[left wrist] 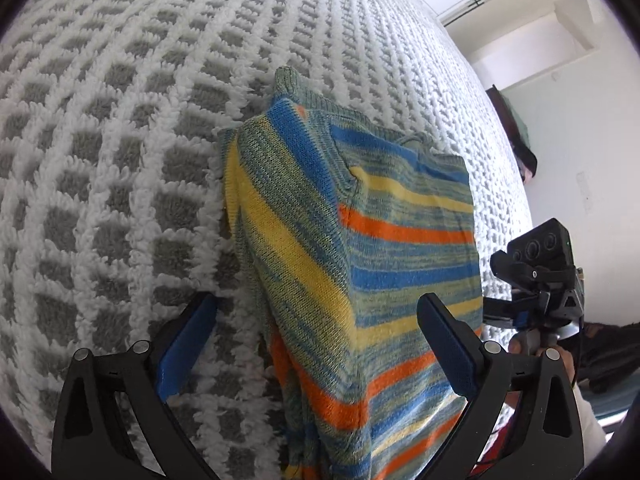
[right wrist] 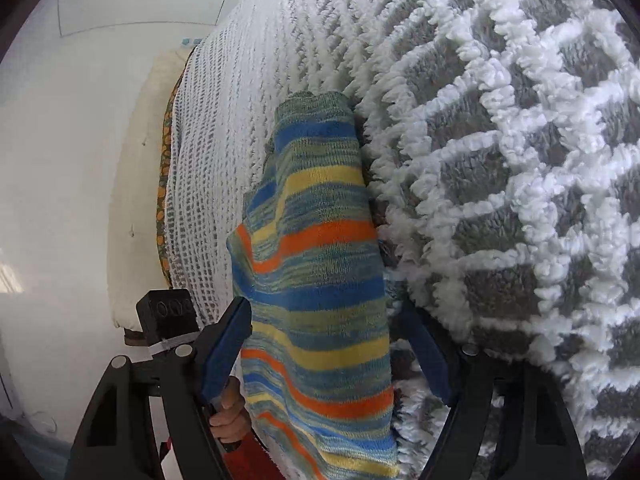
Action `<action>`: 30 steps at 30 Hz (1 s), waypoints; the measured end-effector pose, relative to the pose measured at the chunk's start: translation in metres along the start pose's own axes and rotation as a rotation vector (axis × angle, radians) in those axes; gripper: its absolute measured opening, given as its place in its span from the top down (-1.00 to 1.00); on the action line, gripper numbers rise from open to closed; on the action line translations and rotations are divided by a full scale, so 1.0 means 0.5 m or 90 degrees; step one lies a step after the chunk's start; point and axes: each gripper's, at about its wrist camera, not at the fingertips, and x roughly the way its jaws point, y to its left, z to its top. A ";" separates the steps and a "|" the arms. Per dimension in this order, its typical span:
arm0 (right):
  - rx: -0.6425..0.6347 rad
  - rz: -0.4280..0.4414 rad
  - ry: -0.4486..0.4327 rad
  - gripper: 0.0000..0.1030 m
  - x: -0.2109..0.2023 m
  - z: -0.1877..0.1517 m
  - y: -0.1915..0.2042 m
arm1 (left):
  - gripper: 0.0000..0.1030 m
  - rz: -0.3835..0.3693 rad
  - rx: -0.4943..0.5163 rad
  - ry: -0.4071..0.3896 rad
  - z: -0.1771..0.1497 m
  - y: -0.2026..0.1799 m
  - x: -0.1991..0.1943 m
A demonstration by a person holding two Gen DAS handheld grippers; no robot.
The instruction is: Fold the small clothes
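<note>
A small knitted sweater with blue, yellow and orange stripes lies partly folded on a white and grey tufted blanket. My left gripper is open, its blue fingers astride the sweater's near edge, the left one on the blanket. In the right wrist view the same sweater runs up between the open fingers of my right gripper, with the blanket on the right. The right gripper also shows at the right edge of the left wrist view.
The blanket covers a bed that reaches far back. A cream pillow and a patterned cloth lie at its far left edge. White walls stand beyond. The person's hand holds the other gripper's handle.
</note>
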 end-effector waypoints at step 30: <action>-0.482 -0.268 -0.131 0.53 -0.022 -0.103 0.496 | 0.61 0.126 0.214 -0.215 0.054 -0.236 -0.277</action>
